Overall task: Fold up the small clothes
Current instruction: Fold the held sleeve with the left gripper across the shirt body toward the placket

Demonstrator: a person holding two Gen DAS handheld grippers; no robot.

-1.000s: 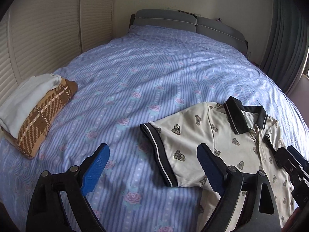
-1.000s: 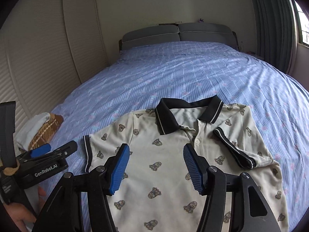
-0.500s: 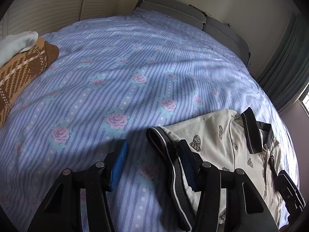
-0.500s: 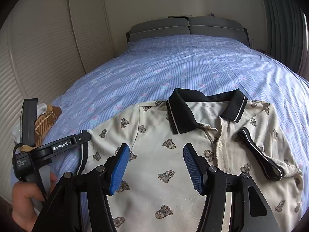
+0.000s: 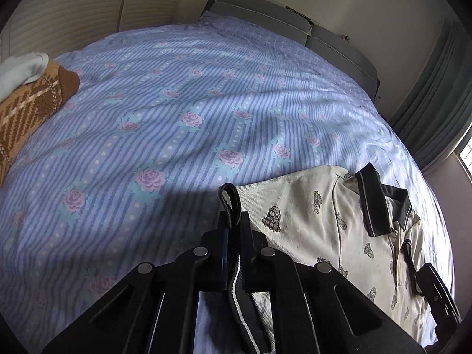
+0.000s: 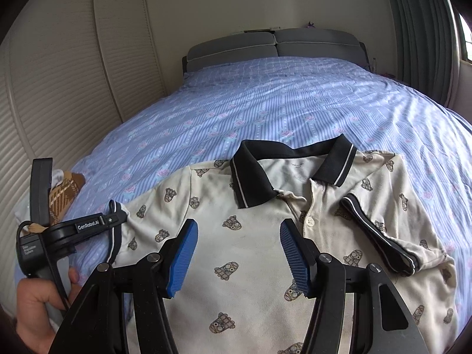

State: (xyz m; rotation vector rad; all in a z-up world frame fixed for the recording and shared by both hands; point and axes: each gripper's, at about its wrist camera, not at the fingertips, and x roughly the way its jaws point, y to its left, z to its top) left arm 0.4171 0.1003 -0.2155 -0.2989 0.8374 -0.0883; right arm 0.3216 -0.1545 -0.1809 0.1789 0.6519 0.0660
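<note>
So the left gripper [image 5: 233,253], black plastic with blue ribbed pads, was clamped tight on the black ribbed cuff with a thin white stripe [image 5: 230,203] of the shirt's sleeve, and the cuff stuck up out of the jaws in a little loop. Its own black linkage blocked most of what lay below, so I couldn't see how the rest of that sleeve sat. The right gripper [image 6: 239,253], same build, had its blue pads spread apart and hung over the chest of the cream pique polo shirt with little brown cartoon figures [image 6: 250,206], nothing between the pads; whether it touched the cloth I couldn't tell. The shirt lay flat, front up, on the near part of the blue striped bedsheet with pink roses [image 5: 177,112], black collar [image 6: 253,177] pointing toward the grey padded headboard [image 6: 274,44], and the other sleeve was folded in across the front. In the right view a hand [image 6: 38,303] gripped the left tool's handle, with a cable running off it, partly cut off by the frame edge. Off to the left edge of the bed sat a brown and cream plaid knit piece [image 5: 26,106] with something white and soft [image 5: 20,67] on top, both cropped. Cream slatted doors [image 6: 59,88] ran along the left wall, grey-green curtains [image 5: 436,100] on the right.
</note>
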